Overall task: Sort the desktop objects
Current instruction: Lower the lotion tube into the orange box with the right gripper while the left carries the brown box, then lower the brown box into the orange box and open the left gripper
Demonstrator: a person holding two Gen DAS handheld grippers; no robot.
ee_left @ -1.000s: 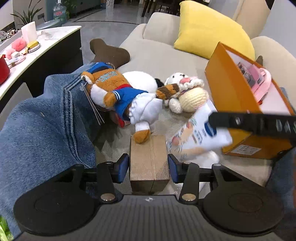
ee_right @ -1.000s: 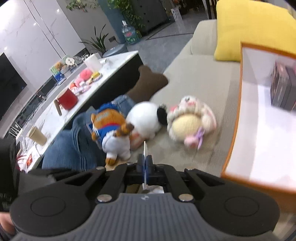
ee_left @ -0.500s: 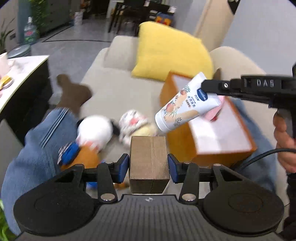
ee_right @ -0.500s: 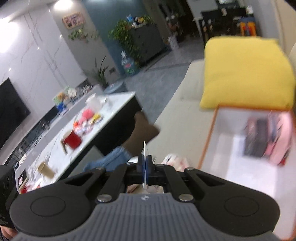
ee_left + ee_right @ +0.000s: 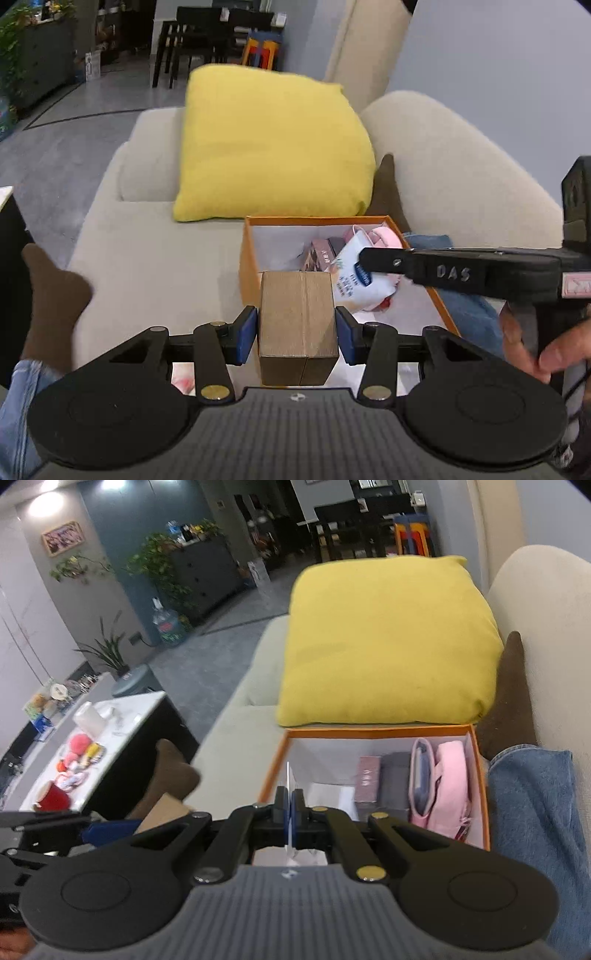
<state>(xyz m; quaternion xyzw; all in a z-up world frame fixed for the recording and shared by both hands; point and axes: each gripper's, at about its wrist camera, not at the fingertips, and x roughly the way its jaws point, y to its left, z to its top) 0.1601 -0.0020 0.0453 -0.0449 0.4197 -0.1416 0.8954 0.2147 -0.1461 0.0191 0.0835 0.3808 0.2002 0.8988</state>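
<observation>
Brown taped cardboard box sat clamped in the left gripper, just short of the open orange storage box ahead. The right gripper pinched a white printed tube above that box's pink pouch. Neither was released yet; a yellow cushion lay beyond, blocking nothing.

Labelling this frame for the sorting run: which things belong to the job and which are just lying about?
In the job:
- cardboard box, clamped in the left gripper
- white tube, pinched in the right gripper over the orange box
- pink pouch, already inside

Lying about:
- yellow cushion
- sofa
- red mug
</observation>
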